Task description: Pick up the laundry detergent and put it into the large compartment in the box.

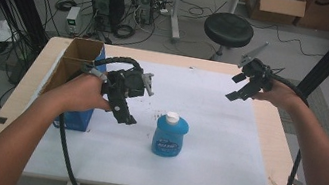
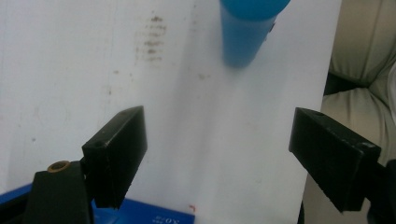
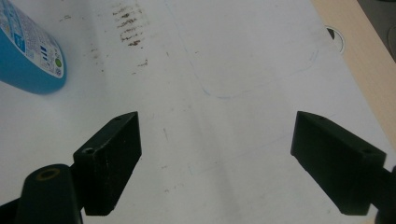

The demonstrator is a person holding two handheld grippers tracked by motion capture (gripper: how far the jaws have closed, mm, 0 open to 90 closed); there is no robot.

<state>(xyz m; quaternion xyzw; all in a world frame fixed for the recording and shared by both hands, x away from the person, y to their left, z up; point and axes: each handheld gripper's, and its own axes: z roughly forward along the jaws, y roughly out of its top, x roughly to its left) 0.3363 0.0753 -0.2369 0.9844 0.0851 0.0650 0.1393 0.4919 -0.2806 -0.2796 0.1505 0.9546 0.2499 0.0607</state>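
- Blue bottle (image 1: 170, 136) with a white cap stands upright on the white sheet (image 1: 224, 148) that covers the surface (image 1: 274, 136); nothing touches it.
- Left claw (image 1: 138, 103) is held above the sheet, just to the left of the bottle and slightly beyond it. Its jaws stand wide apart with nothing between them.
- In the left claw's own view (image 2: 217, 158) the bottle (image 2: 247, 32) appears ahead, past the jaw tips and apart from both jaws; bare sheet lies between the jaws.
- Right claw (image 1: 242, 87) is held above the far right part of the sheet, well apart from the bottle, to its right and beyond it. Its jaws are also spread wide and hold nothing.
- In the right claw's own view (image 3: 217, 158) the bottle (image 3: 28, 51) shows at the upper left corner, tilted by the camera angle, well clear of the jaws.
- An open cardboard box (image 1: 79, 60) with a blue side stands at the left edge of the surface, to the left of the bottle, just behind the person's left hand (image 1: 84, 91).
- Brown smudges (image 3: 128, 25) mark the sheet just beyond the bottle.
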